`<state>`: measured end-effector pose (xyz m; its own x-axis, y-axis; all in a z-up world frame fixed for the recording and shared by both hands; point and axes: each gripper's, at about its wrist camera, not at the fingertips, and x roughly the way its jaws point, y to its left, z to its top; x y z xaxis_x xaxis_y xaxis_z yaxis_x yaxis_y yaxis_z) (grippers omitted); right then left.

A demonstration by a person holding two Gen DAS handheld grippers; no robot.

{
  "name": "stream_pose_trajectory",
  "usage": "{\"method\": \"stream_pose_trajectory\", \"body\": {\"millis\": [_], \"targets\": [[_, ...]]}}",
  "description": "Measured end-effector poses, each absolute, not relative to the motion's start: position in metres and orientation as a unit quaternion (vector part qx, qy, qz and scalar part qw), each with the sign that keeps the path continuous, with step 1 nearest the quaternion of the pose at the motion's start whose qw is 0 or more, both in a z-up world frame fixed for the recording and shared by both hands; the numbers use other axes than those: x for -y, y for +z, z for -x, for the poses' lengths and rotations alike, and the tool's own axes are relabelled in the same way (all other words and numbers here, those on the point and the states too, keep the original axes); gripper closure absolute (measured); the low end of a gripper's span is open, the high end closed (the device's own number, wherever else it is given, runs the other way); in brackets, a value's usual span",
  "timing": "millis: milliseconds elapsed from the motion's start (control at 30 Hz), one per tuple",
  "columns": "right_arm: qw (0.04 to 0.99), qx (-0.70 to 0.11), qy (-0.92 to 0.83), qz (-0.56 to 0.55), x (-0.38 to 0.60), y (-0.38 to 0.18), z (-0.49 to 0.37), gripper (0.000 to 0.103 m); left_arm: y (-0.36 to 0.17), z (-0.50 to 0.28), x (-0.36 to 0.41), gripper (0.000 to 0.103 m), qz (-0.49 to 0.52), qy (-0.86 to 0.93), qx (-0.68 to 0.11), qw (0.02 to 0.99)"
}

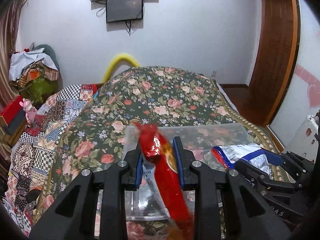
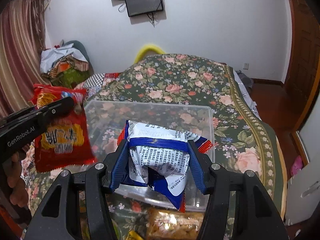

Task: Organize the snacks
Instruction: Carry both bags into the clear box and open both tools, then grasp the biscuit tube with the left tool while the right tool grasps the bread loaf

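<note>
a: right up close, the left hand-held gripper has its blue pads clamped tight on a red snack packet, seen edge-on, shiny foil with a crimped top.

b: from the other side that same red packet shows its flat face, a yellow patch with bold lettering, hanging above the left edge of the clear plastic box.

a: and the right hand-held gripper?

b: partly closed, pads pressing both sides of a white and blue snack packet. it's puffy, crumpled at the bottom, with small black print, a blue band and red crimped edges. it hangs over the box too.

a: in the left view the white packet sits off to the right, above the box's far side.

b: the box looks see-through; the pattern underneath shows through its walls.

a: it rests on a bed with a dark green floral cover, pink roses all over. a patchwork quilt lies to the left.

b: another packet of pale snacks lies just in front of the box.

a: white wall behind, two dark screens mounted high, striped curtain at left, brown wooden door at right.
</note>
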<state>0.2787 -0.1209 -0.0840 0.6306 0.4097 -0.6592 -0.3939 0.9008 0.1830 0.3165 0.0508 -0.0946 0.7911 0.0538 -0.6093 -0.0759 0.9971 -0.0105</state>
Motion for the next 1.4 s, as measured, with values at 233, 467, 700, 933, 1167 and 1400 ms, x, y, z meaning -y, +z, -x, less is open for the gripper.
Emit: {"method": "stream_pose_trajectory", "body": {"millis": [233,467,700,933,1167,1400], "targets": [[0.889,-0.397,0.226,0.004,0.112,-0.1,-0.288,0.048,-0.108,-0.33,-0.049,0.076,0.016,0.036,-0.341,0.939],[0.892,-0.395,0.218,0.03,0.11,-0.099,-0.28,0.046,-0.107,-0.319,-0.054,0.076,0.024,0.03,-0.356,0.934],[0.9,-0.376,0.219,0.033,0.12,-0.078,-0.262,0.04,-0.091,-0.292,-0.058,0.055,0.032,0.018,-0.351,0.936],[0.909,-0.354,0.218,0.023,0.143,-0.058,-0.232,0.033,-0.077,-0.244,-0.063,0.035,0.012,0.026,-0.337,0.941],[0.913,-0.353,0.203,0.027,0.169,-0.059,-0.2,0.028,-0.088,-0.199,-0.071,0.028,0.013,0.034,-0.358,0.933],[0.907,-0.38,0.181,0.021,0.204,-0.079,-0.169,0.028,-0.12,-0.163,-0.084,0.025,0.026,0.056,-0.398,0.915]]}}
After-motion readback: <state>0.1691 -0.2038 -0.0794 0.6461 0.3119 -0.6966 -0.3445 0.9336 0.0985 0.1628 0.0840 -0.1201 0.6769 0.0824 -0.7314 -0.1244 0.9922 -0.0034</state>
